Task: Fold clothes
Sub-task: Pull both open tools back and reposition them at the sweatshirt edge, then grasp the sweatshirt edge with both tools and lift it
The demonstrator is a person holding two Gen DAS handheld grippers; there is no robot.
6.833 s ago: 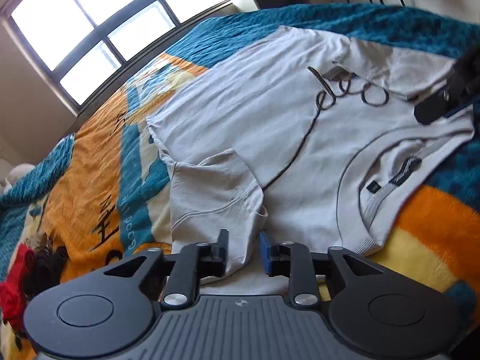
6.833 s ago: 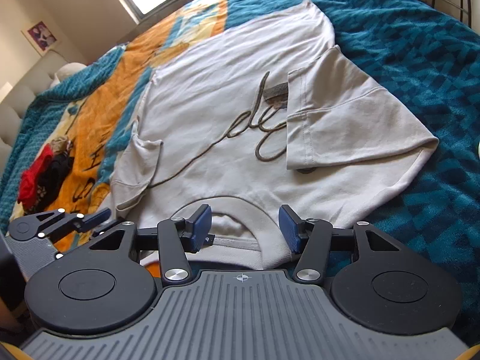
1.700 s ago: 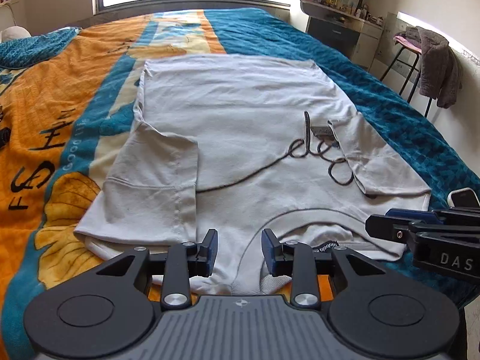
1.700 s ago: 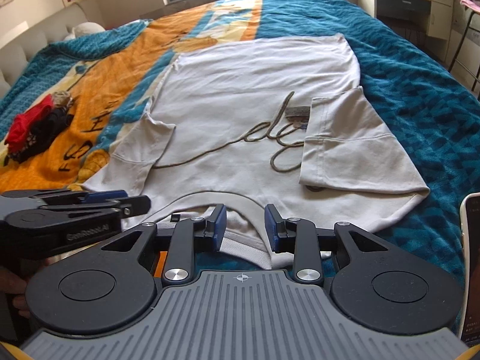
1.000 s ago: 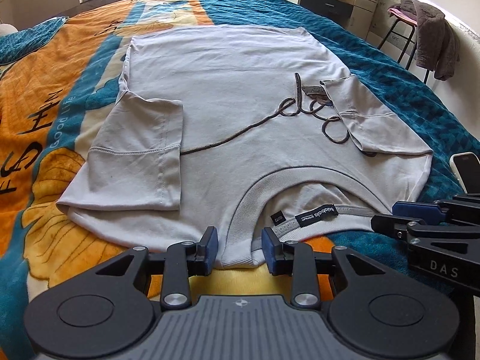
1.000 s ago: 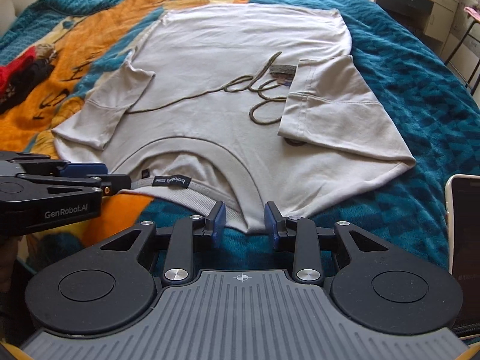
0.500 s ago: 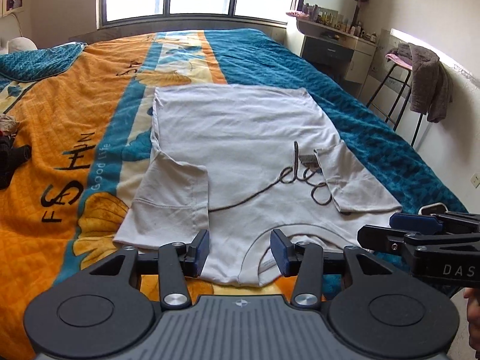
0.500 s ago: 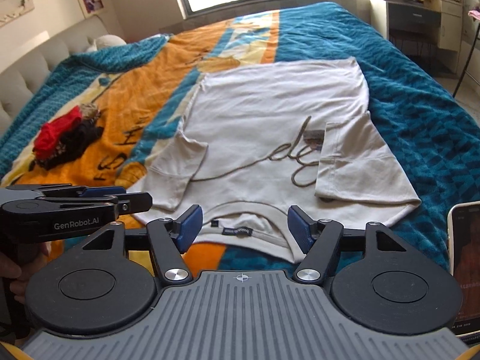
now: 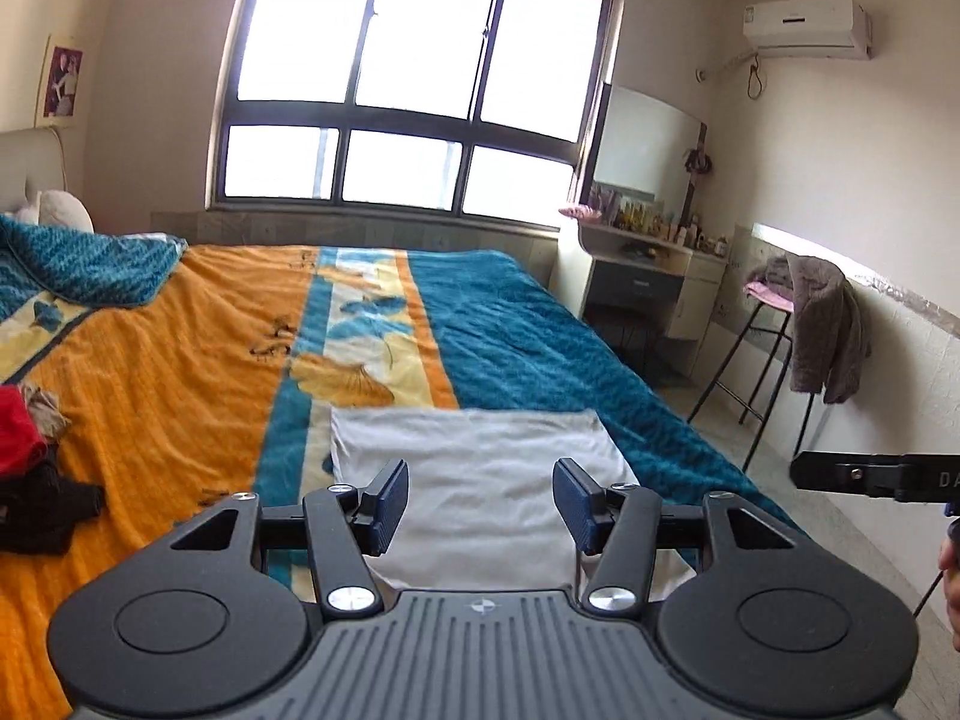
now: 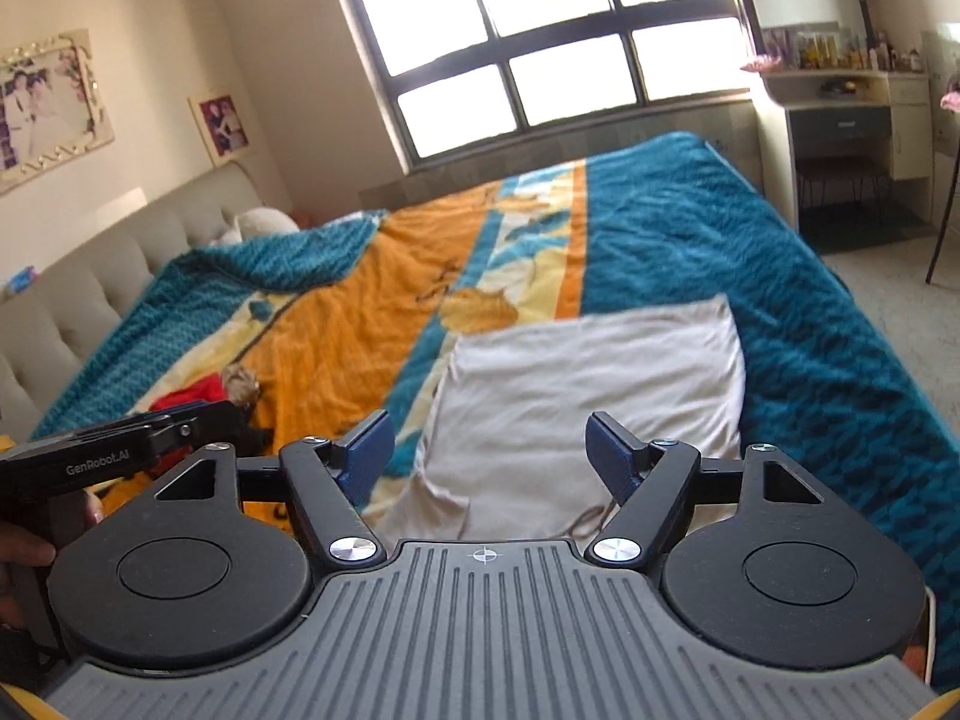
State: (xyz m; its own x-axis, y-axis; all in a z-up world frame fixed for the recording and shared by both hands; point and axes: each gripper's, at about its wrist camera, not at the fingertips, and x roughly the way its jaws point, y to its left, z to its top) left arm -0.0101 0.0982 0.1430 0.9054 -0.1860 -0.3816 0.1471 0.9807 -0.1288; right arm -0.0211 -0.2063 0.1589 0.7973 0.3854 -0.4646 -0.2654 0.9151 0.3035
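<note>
A light grey T-shirt (image 9: 480, 468) lies flat on the bed, hem end away from me; it also shows in the right wrist view (image 10: 588, 396), where a folded-in sleeve and a bit of dark script print show near the gripper. Its near part is hidden under both grippers. My left gripper (image 9: 480, 504) is open and empty, raised above the shirt. My right gripper (image 10: 489, 459) is open and empty, also raised above it. Each gripper shows at the edge of the other's view.
The bed has an orange and teal blanket (image 9: 180, 360). Red and black clothes (image 9: 24, 468) lie at its left. A dresser (image 9: 648, 282) and a stool with a grey garment (image 9: 822, 330) stand at the right. A padded headboard (image 10: 78, 276) is at the left.
Both grippers have lifted and tilted up away from the shirt's collar, so the window and room now show. Their jaws have opened wider. The shirt lies as before.
</note>
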